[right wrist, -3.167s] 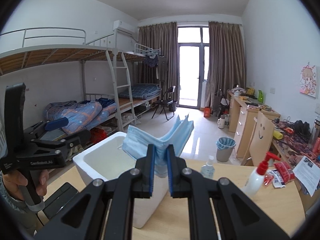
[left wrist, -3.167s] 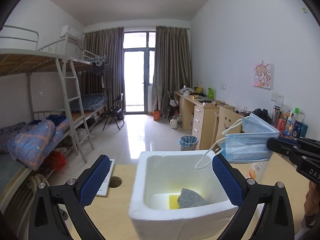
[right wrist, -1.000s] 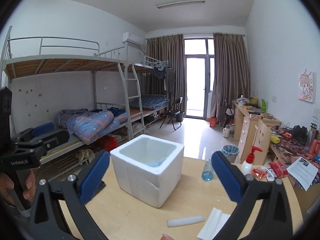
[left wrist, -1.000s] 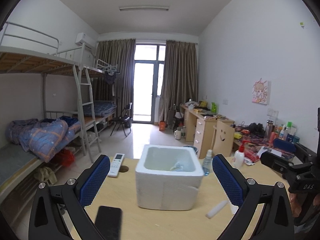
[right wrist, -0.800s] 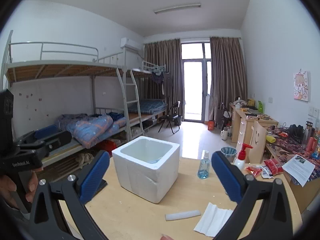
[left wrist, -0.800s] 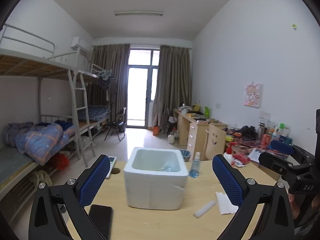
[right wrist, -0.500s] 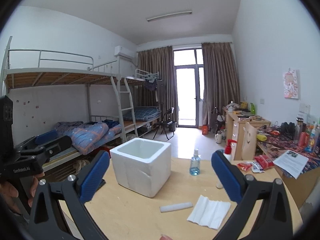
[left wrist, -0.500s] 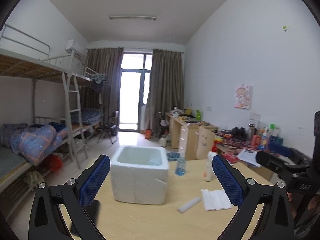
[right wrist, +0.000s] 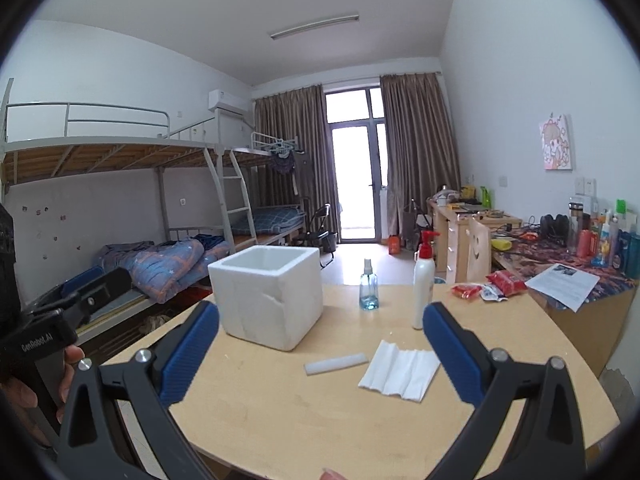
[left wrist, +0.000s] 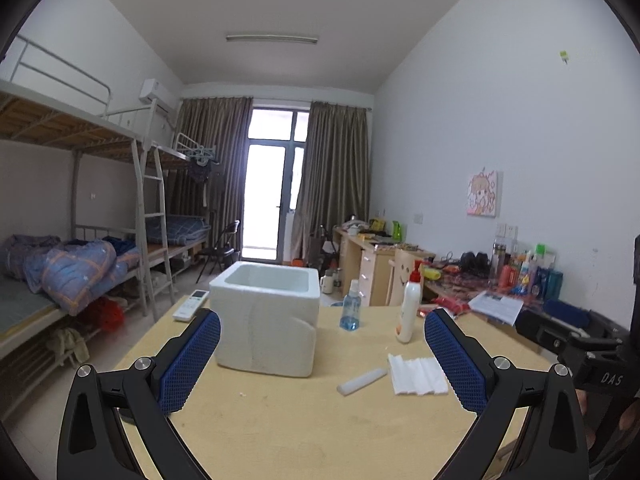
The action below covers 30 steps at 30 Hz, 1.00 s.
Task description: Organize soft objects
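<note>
A white foam box (left wrist: 266, 322) stands on the wooden table (left wrist: 304, 424); it also shows in the right wrist view (right wrist: 266, 298). Its inside is hidden from here. A folded white tissue (left wrist: 416, 368) lies right of the box, also in the right wrist view (right wrist: 400, 370). A white foam stick (left wrist: 362, 381) lies beside it, also in the right wrist view (right wrist: 336, 363). My left gripper (left wrist: 322, 360) is open and empty, well back from the box. My right gripper (right wrist: 320, 356) is open and empty above the table's front part.
A clear blue-liquid bottle (left wrist: 349, 312) and a white pump bottle (left wrist: 408, 308) stand behind the tissue. A remote (left wrist: 191, 305) lies at the table's far left edge. Red snack packets (right wrist: 486, 290) and a paper (right wrist: 564, 284) lie at the right. Bunk beds line the left wall.
The right gripper released the blue face masks into the foam box and opened. Both grippers drew back and away from the box, so the tissue, stick and bottles came into view.
</note>
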Available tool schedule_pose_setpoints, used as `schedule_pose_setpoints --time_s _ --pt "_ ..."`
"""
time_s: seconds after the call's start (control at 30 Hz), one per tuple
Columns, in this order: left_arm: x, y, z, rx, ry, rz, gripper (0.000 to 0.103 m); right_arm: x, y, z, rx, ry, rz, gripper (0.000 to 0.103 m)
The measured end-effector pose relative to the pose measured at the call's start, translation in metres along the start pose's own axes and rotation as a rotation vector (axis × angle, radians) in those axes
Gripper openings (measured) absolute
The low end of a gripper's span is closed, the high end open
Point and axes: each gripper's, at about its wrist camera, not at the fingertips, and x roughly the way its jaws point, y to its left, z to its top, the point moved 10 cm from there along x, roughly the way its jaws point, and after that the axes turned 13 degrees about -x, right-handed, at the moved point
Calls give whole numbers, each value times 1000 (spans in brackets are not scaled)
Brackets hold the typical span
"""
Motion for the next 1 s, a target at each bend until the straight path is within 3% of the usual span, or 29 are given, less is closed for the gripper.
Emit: schedule_pose_setpoints --time_s 0.27,0.67,1.0 --pt "11 8 -17 -10 6 -8 102 -2 5 -18 8 2 -19 103" --pt "41 8 -39 -1 43 -1 102 20 -2 -44 1 73 -41 103" --pt "78 -3 -58 9 119 -19 102 33 -22 -57 27 119 -87 103"
